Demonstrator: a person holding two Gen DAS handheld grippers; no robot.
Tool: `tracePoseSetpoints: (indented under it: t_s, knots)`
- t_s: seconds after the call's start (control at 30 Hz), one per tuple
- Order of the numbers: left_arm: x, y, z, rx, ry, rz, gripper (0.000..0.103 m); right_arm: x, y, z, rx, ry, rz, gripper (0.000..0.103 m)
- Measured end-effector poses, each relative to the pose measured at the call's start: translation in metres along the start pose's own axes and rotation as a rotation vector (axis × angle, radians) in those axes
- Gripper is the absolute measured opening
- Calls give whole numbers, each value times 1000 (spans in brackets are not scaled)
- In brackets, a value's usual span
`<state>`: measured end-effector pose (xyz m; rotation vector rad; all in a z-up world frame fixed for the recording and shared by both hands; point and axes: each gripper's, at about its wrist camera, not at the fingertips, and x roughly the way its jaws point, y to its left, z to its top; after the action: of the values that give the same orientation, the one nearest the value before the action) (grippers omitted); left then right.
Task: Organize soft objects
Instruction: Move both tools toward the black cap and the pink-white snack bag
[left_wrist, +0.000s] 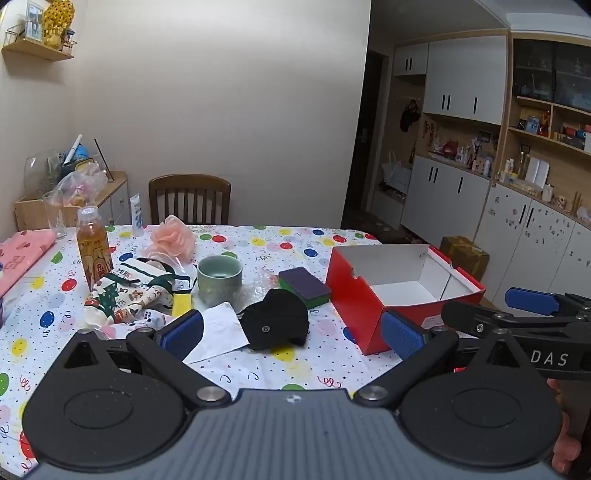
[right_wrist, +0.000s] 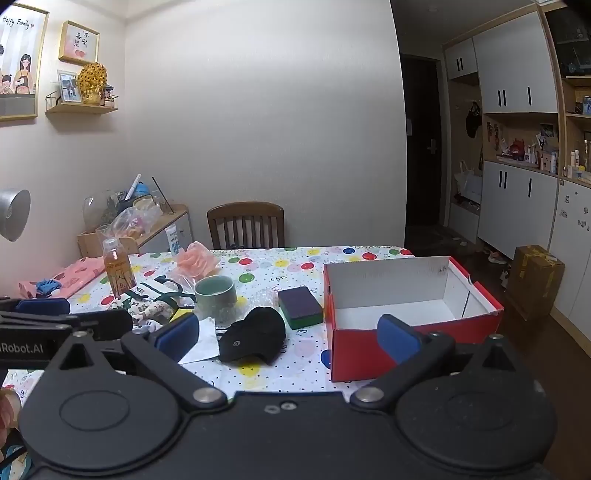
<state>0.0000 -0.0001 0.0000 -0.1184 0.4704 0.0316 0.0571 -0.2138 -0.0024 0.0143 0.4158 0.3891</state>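
Nothing is picked yet; this looks like the opening step, choosing the first soft thing for the empty red box (right_wrist: 369, 350). Left of the box lie the Christmas-print cloth bag (left_wrist: 129, 295), the pink bath pouf (left_wrist: 173, 238), the black beanie (left_wrist: 275, 323) and, nearest the box, the green-and-purple sponge (left_wrist: 304, 288). The left gripper (left_wrist: 291, 332) and the right gripper (right_wrist: 288, 338) hover spread wide, holding and touching nothing. Next likely calls for lowering one onto the beanie.
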Motion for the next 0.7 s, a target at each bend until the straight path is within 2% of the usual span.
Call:
tracePoseSetpoints:
  t_s: [0.27,0.4,0.7]
  knots:
    - [-6,-7,1,36,-40,22,103,0,0,2,-9,-5,-10,102]
    - [0,-5,4,23,-5,26,103,2,-4,2,-8,-5,-3,103]
    - [7,-1,3,14,8,27,103,6,-4,2,-18,-3,4,102]
